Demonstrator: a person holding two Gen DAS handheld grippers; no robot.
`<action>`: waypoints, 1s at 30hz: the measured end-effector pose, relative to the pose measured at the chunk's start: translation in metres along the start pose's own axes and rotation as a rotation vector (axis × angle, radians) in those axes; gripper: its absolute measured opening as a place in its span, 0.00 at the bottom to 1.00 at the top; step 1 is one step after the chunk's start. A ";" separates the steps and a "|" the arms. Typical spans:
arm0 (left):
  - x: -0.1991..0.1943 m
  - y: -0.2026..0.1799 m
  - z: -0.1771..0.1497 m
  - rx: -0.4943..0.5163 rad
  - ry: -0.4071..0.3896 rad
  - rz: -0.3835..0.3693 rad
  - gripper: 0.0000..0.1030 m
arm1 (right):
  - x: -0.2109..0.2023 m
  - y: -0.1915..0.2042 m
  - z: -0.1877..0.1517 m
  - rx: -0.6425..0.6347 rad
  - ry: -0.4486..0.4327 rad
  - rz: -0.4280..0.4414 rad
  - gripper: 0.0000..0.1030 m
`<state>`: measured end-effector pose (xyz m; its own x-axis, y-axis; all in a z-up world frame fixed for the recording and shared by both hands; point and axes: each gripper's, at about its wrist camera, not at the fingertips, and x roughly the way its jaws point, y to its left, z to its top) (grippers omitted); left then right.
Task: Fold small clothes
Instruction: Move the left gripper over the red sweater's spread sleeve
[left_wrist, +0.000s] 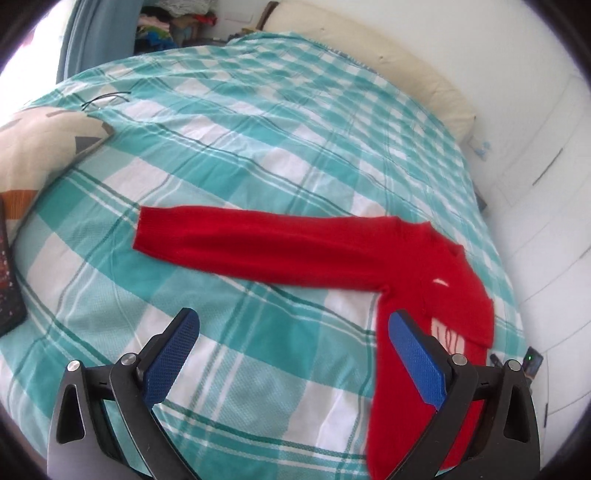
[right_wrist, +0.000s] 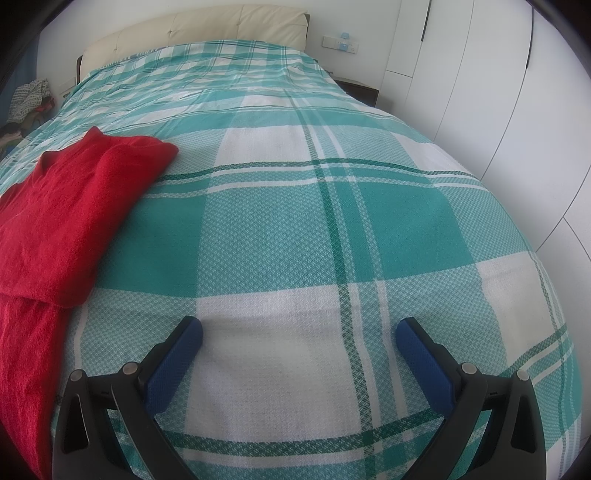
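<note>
Your red sweater (left_wrist: 332, 258) is a soft, fuzzy knit with a matt nap, and in the right wrist view (right_wrist: 74, 214) its fibres look brushed and slightly hairy. The bedspread (right_wrist: 295, 229) under it is woven cotton-like cloth in teal and white checks, with a fine waffle texture and no sheen. Your left gripper (left_wrist: 293, 334) and right gripper (right_wrist: 299, 341) have matt black plastic arms with small bright metal pins, and their fingers (right_wrist: 424, 363) carry blue pads with a fine knurled, rubbery-looking surface. The far headboard (right_wrist: 207, 26) looks like smooth cream padded leather.
</note>
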<state>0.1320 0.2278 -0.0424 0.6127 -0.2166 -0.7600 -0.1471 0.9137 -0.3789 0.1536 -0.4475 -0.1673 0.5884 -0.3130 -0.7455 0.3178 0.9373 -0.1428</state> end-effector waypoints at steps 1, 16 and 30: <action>0.008 0.016 0.014 -0.029 0.015 0.020 0.99 | 0.000 0.000 0.000 0.000 0.000 0.000 1.00; 0.092 0.100 0.042 -0.152 0.098 0.207 0.97 | 0.000 0.000 0.000 0.000 0.000 0.000 1.00; -0.164 -0.120 -0.013 0.019 -0.093 -0.184 0.97 | 0.001 0.000 0.000 0.000 0.000 0.000 1.00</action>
<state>0.0391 0.1488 0.1207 0.6972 -0.3482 -0.6267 -0.0123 0.8682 -0.4960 0.1543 -0.4479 -0.1676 0.5883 -0.3130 -0.7456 0.3175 0.9374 -0.1430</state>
